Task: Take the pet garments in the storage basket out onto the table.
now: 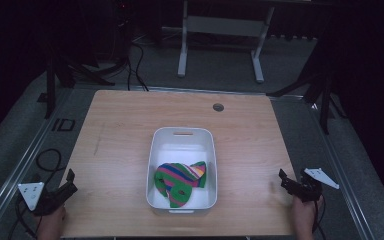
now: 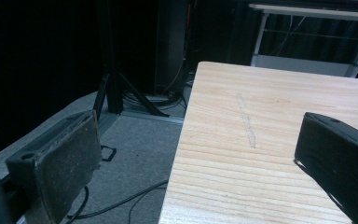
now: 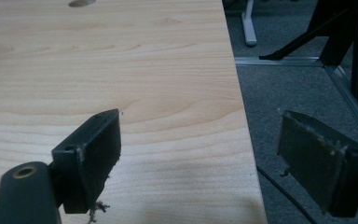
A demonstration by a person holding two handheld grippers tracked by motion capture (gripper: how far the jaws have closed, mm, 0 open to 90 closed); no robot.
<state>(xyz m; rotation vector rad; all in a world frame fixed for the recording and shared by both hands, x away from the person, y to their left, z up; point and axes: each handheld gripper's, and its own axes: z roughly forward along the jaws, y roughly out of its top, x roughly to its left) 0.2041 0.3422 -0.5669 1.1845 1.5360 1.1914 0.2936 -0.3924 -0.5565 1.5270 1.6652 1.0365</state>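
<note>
While both grippers sit at the near corners of the wooden surface [image 1: 130, 125], the work itself lies between them: a white bin [image 1: 156, 150] stands in the middle of the near half, and a striped cloth [image 1: 177, 177] in green, pink, blue and yellow lies bunched in its near end, touching the bin's floor and leaning toward the near wall. That placement reads as a resting layout, with the cloth contained where either hand can reach it and neither hand committed to it.

In the high view the left gripper [image 1: 69, 184] rests at the near left corner, well apart from the bin, its grey plate turned outward. Its own view shows the jaws spread wide with nothing between them, one over the floor beyond the edge and one over the wood, so the tool straddles the surface's left edge. The right gripper [image 1: 284, 181] mirrors this at the near right corner; its own view shows its jaws released too, one above the wood and the other out over the grey floor, with bits of lint on the pads.

Holding both tools parted and back from the bin looks like a neutral stance, judged from the symmetry: either hand could go in over the near wall to pinch the cloth. The bin's tall walls likely call for a reach from above rather than from the side, and the loose folds may slip from a shallow pinch
</note>
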